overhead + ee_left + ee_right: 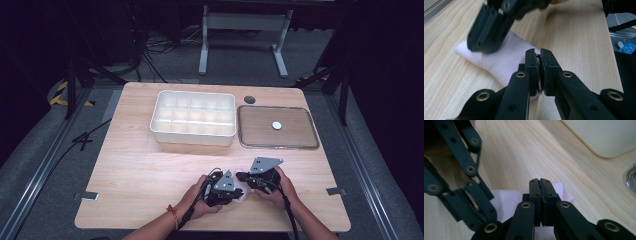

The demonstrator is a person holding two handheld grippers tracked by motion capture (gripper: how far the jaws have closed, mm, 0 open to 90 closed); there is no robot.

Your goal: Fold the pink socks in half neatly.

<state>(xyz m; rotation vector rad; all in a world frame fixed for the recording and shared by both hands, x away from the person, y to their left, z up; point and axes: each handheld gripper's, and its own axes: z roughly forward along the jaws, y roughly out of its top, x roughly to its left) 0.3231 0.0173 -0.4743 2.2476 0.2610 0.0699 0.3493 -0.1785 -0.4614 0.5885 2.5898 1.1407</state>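
A small white cloth (506, 56) lies flat on the wooden table (145, 170) near its front edge, between the two hands. My left gripper (539, 53) is shut, its tips lying on the cloth's near corner. My right gripper (539, 181) is shut too and rests on the cloth (506, 200) from the opposite side. From above, the left gripper (237, 191) and right gripper (240, 176) point at each other, almost touching, with a bit of cloth (244, 193) showing between them. Whether fabric is pinched between either pair of jaws is hidden.
A white box (193, 135) divided into several compartments stands at the middle back. To its right lies a clear-rimmed tray (278, 146) with a small white disc (276, 125) in it. A dark round spot (249, 99) sits behind the tray.
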